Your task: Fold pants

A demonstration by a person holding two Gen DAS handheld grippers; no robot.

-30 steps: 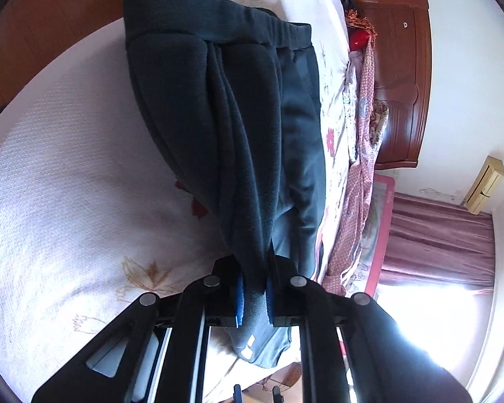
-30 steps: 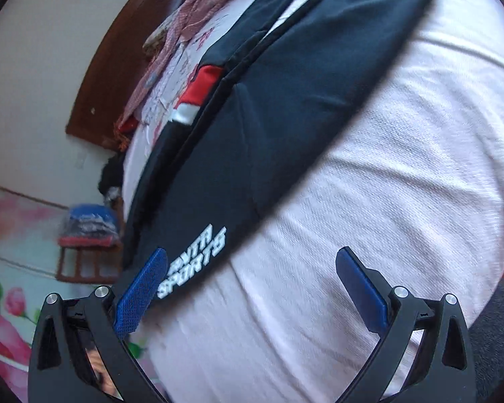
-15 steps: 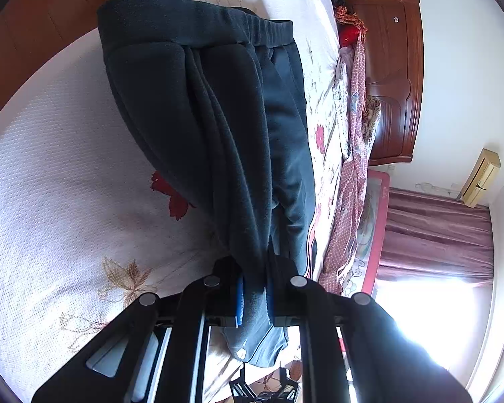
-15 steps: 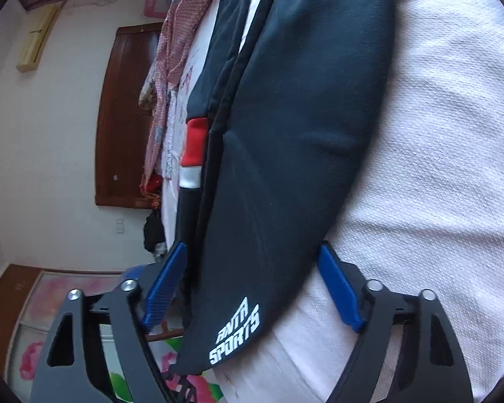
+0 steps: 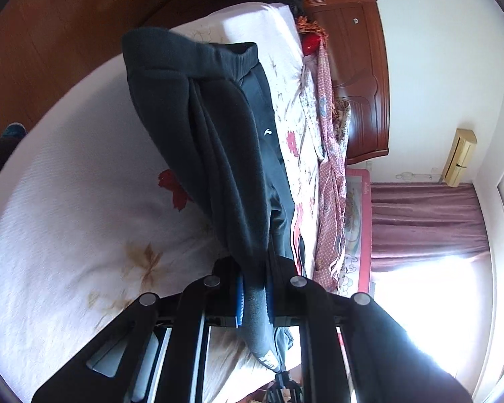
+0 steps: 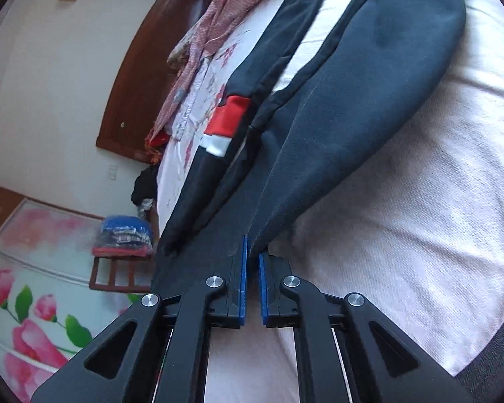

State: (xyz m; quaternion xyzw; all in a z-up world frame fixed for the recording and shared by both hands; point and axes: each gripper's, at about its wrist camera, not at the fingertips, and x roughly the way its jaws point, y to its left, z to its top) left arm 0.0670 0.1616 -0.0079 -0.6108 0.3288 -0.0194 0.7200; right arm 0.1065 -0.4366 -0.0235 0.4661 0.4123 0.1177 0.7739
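Observation:
Dark navy pants (image 5: pixel 218 141) lie along a white bed (image 5: pixel 67 201), waistband at the far end. My left gripper (image 5: pixel 253 288) is shut on a bunched leg end, and the cloth rises from the bed up into its blue pads. In the right wrist view the pants (image 6: pixel 352 100) stretch away from me, one leg showing a red and white patch (image 6: pixel 230 117). My right gripper (image 6: pixel 252 258) is shut, its pads pinching the near edge of the leg end above the bedspread (image 6: pixel 403 235).
A pink patterned cloth (image 5: pixel 332 184) lies along the bed's far side by a wooden headboard (image 5: pixel 356 67). Maroon curtains (image 5: pixel 426 221) hang by a bright window. A stool with a blue bundle (image 6: pixel 124 235) stands beyond the bed near a floral panel (image 6: pixel 33 319).
The right gripper's jaws went from wide open to closed on the leg end. Both grippers rose and rolled a little, and the left one lifted the leg further off the bed.

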